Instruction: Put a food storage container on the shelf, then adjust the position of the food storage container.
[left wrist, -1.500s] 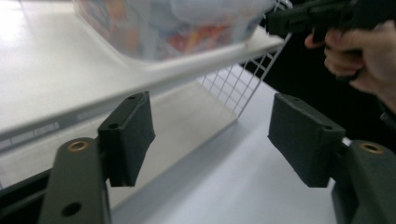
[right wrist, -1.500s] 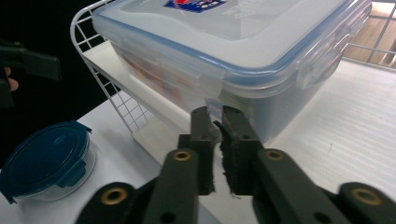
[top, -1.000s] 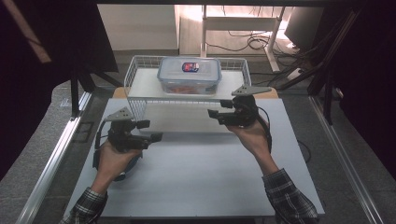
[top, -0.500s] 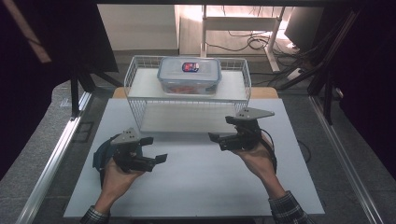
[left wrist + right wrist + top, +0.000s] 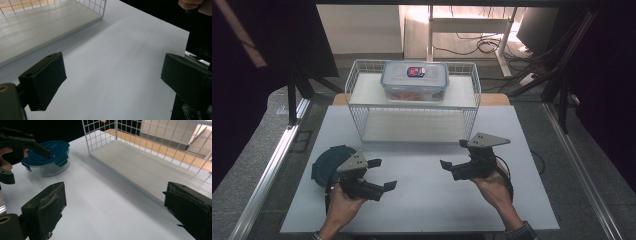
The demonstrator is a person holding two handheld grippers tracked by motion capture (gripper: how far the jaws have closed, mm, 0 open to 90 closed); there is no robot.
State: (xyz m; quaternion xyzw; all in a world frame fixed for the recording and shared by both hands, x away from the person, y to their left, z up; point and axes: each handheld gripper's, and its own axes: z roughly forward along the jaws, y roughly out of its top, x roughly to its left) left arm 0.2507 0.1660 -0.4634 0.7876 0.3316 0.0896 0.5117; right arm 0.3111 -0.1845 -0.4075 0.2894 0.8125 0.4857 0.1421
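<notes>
A clear rectangular box [image 5: 414, 80] with a clip lid stands on the top shelf of a white wire rack [image 5: 362, 107]. At the left of the white table sits a round glass container with a blue lid [image 5: 323, 166], also in the right gripper view [image 5: 50, 155]. My left gripper [image 5: 382, 174] hovers just right of it, open and empty [image 5: 112, 67]. My right gripper [image 5: 454, 154] hangs in front of the rack, open with nothing between its jaws [image 5: 115, 197].
The rack's lower shelf [image 5: 150, 170] is bare and lies close ahead of both grippers [image 5: 37, 25]. A metal rail [image 5: 272, 165] runs along the table's left side. Dark stands and cables crowd the floor behind the rack.
Both grippers have drawn back from the rack toward the table's near edge. The left one has come off the blue-lidded container, which now shows beside it.
</notes>
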